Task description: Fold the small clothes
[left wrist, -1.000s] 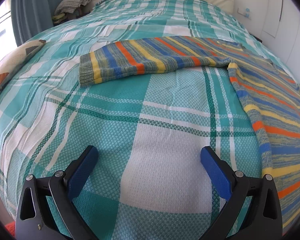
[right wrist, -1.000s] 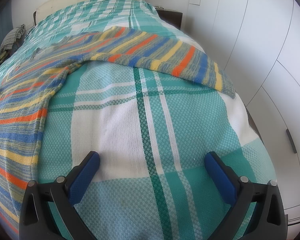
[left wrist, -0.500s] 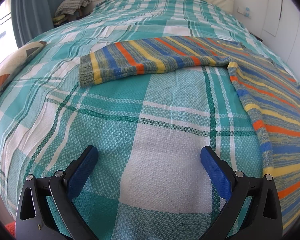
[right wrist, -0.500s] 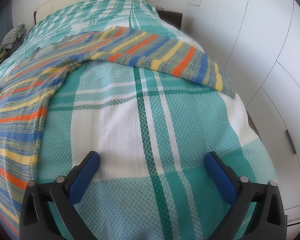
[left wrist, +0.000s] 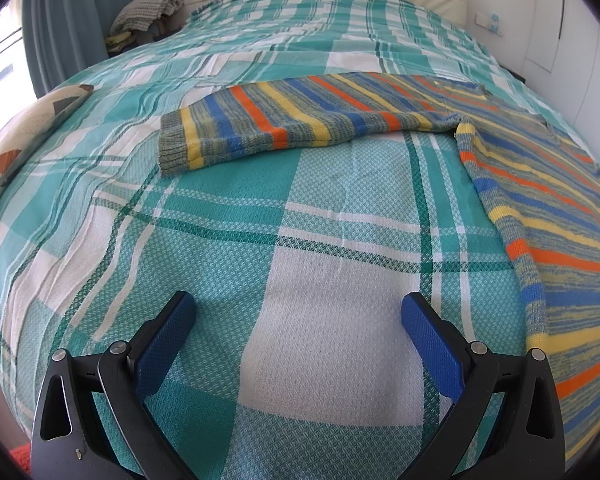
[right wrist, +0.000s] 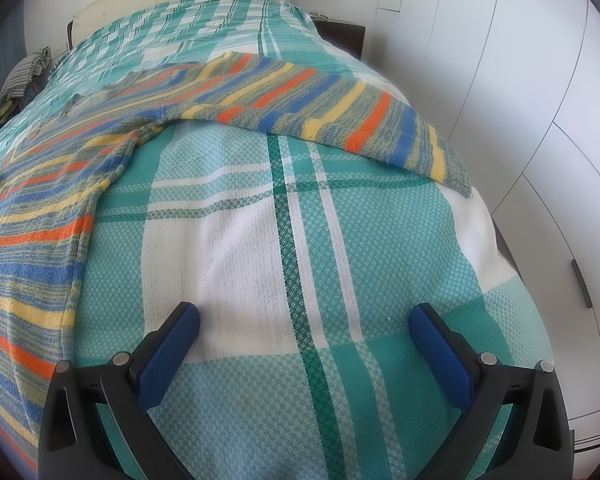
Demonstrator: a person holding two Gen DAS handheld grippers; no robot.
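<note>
striped sweater (left wrist: 532, 184) spread flat on plaid bed (left wrist: 228, 208), sleeves out, unchanged from earlier; left hand-held gripper (left wrist: 298, 332) and right hand-held gripper (right wrist: 304, 338) both wide apart, empty, unmoved

I saw almost nothing change: from my right gripper (right wrist: 304, 322), the sweater (right wrist: 52, 216) slid a touch leftward against the plaid bedspread (right wrist: 260, 240). From my left gripper (left wrist: 298, 312), its edge barely shifted.
</note>
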